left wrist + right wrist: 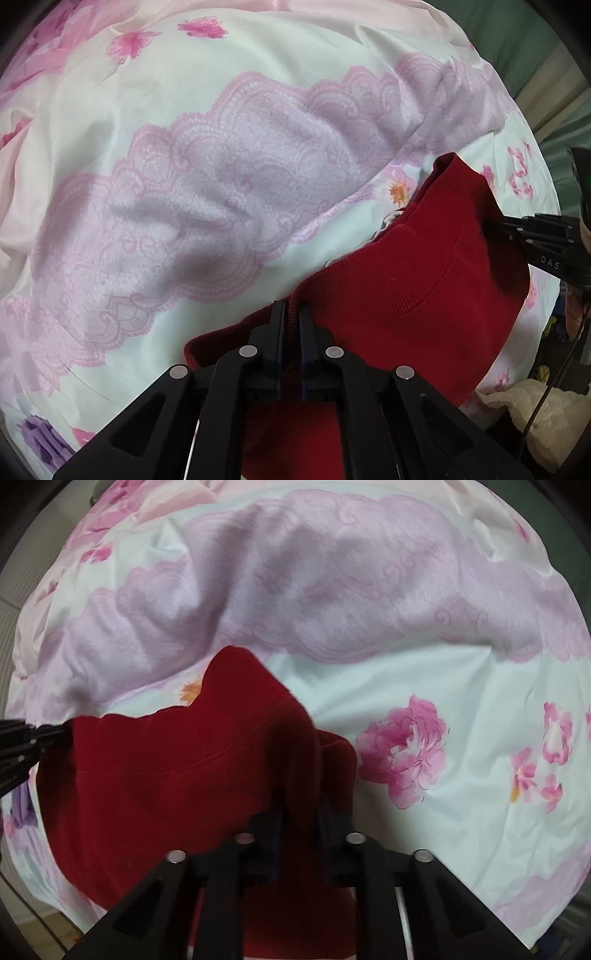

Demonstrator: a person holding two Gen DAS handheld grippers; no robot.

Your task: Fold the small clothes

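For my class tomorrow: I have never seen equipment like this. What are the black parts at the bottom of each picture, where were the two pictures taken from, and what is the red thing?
Each picture comes from a camera mounted on a hand-held claw, looking along its two black fingers. A person holds one claw in each hand. The left claw is shut on the ribbed edge of a dark red knitted garment. The right claw is shut on another part of the same garment. Each claw shows at the edge of the other's picture. Underneath lies a white floral bedcover with pink lace print.
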